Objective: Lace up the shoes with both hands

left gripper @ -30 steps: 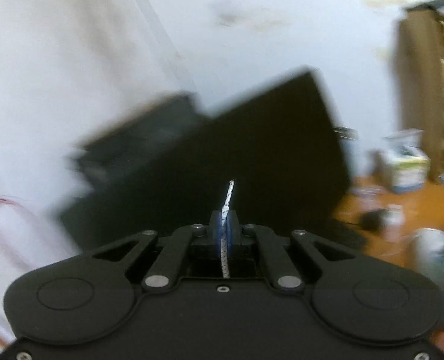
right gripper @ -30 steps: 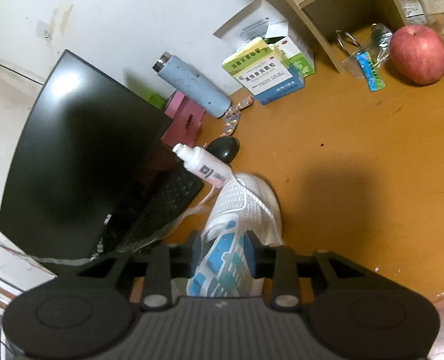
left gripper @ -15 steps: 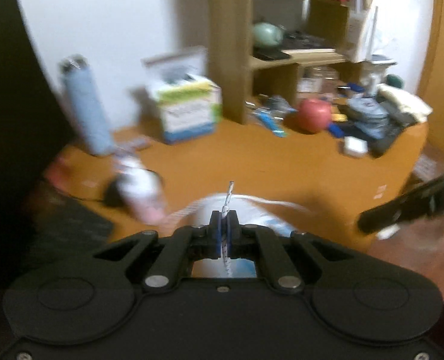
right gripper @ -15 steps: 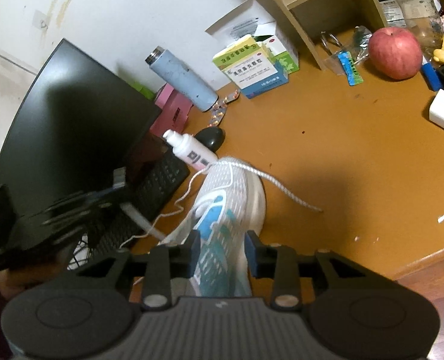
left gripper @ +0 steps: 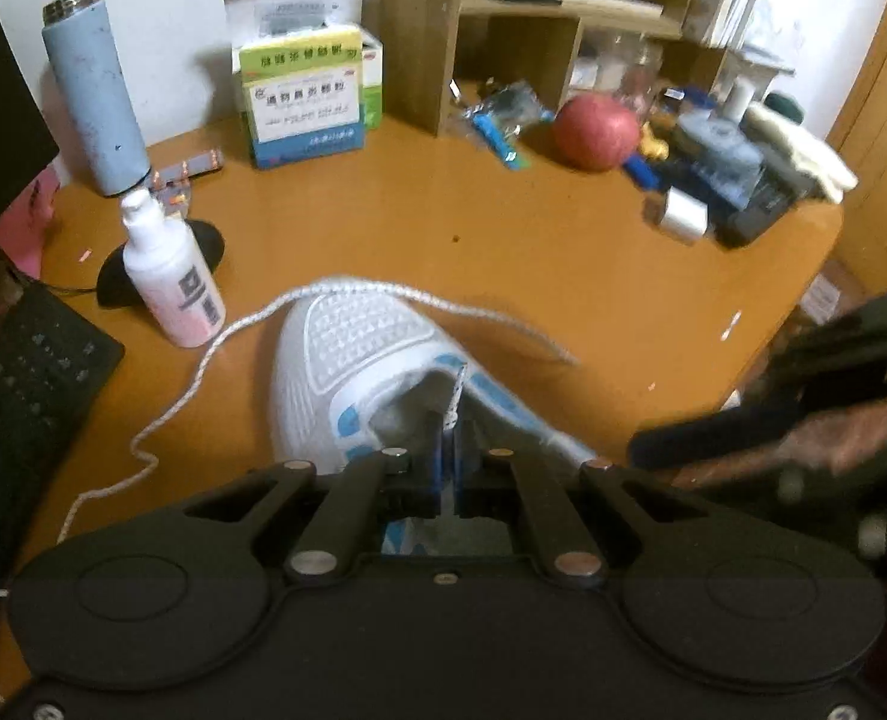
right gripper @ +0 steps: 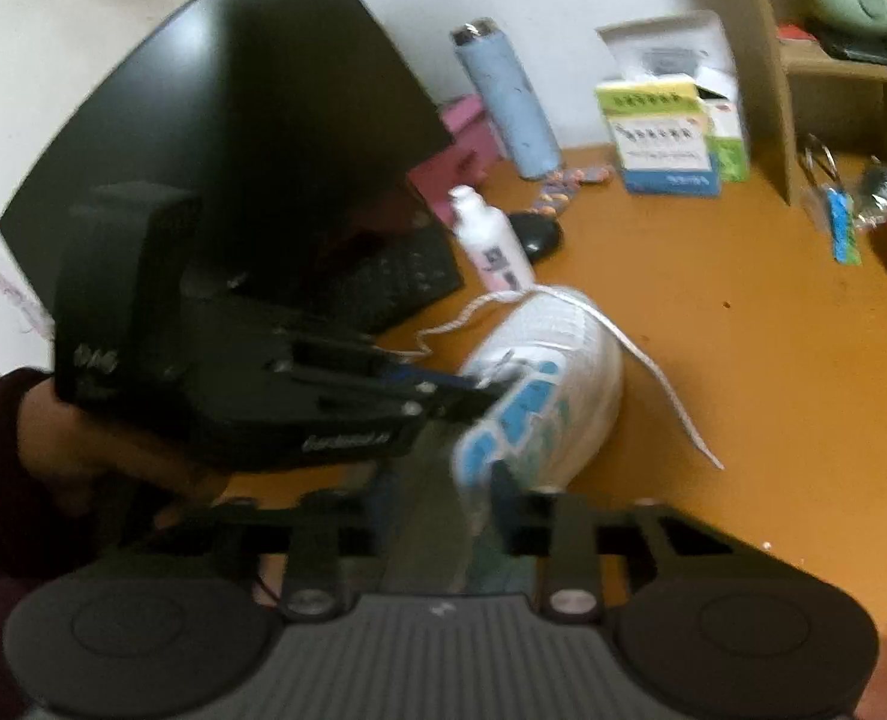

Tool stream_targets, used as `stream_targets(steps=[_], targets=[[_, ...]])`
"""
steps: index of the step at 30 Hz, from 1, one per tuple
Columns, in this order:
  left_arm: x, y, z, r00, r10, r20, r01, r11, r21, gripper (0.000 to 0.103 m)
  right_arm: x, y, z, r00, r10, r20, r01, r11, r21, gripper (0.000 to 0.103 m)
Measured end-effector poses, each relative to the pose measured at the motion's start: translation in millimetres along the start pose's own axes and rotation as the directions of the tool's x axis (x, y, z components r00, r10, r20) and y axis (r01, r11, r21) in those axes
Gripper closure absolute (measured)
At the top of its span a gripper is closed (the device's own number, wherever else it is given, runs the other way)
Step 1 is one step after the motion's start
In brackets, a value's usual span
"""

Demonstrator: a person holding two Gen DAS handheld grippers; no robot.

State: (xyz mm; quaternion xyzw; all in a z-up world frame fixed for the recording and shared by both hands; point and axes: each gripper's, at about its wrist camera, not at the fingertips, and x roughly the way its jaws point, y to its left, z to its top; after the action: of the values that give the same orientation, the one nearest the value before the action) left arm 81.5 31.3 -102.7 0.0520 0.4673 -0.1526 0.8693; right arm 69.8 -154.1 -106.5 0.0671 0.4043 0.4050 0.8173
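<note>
While our left gripper (left gripper: 450,420) pinches the thin braided lace (left gripper: 456,393) tip between closed jaws, the white knit shoe (left gripper: 353,372) with blue patches lies just ahead on the smooth wooden desk (left gripper: 563,252). Our right gripper (right gripper: 443,492) jaws are closing around the shoe's blurred rear; we cannot tell whether they touch it.

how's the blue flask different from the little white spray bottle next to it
The blue flask is the taller and wider, pale blue with a bare metal rim. The white spray bottle is white with a pink base and a printed label, and narrows to a small nozzle cap. Both stand upright on the desk, near the black mouse.
</note>
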Motion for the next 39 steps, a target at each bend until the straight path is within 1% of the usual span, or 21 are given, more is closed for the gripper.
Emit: stream_targets(steps=[6, 9, 11, 14, 21, 35, 39], targets=[[12, -1, 1, 0.998, 0.048, -0.031, -0.050, 0.998, -0.042, 0.102, -7, -20, 2, 1.000, 0.002, 0.007, -0.002, 0.998, 0.062, 0.079], [17, 0, 1, 0.997, 0.067, -0.047, -0.070, 0.995, -0.067, 0.102, -7, -20, 1, 1.000, 0.013, -0.009, -0.013, 0.998, 0.059, 0.076], [20, 0, 0, 0.996, 0.075, -0.054, -0.078, 0.995, -0.064, 0.102, -6, -21, 1, 1.000, 0.016, -0.018, -0.015, 0.998, 0.061, 0.076], [21, 0, 0, 0.997, 0.065, -0.044, -0.068, 0.995, -0.067, 0.102, -6, -23, 1, 0.999, 0.019, -0.026, -0.017, 0.998, 0.068, 0.076], [19, 4, -2, 0.999, 0.033, 0.009, -0.033, 0.996, -0.081, 0.102, -7, -28, 2, 0.999, 0.008, -0.033, -0.005, 0.996, 0.085, 0.076], [20, 11, -6, 0.997, -0.021, 0.075, 0.029, 0.995, -0.100, 0.102, -4, -26, 3, 0.998, -0.037, -0.056, 0.041, 0.996, 0.076, 0.075], [22, 10, -5, 0.995, -0.040, 0.091, 0.048, 0.995, -0.087, 0.102, -2, -31, 4, 0.997, -0.048, -0.053, 0.054, 0.992, 0.114, 0.075]])
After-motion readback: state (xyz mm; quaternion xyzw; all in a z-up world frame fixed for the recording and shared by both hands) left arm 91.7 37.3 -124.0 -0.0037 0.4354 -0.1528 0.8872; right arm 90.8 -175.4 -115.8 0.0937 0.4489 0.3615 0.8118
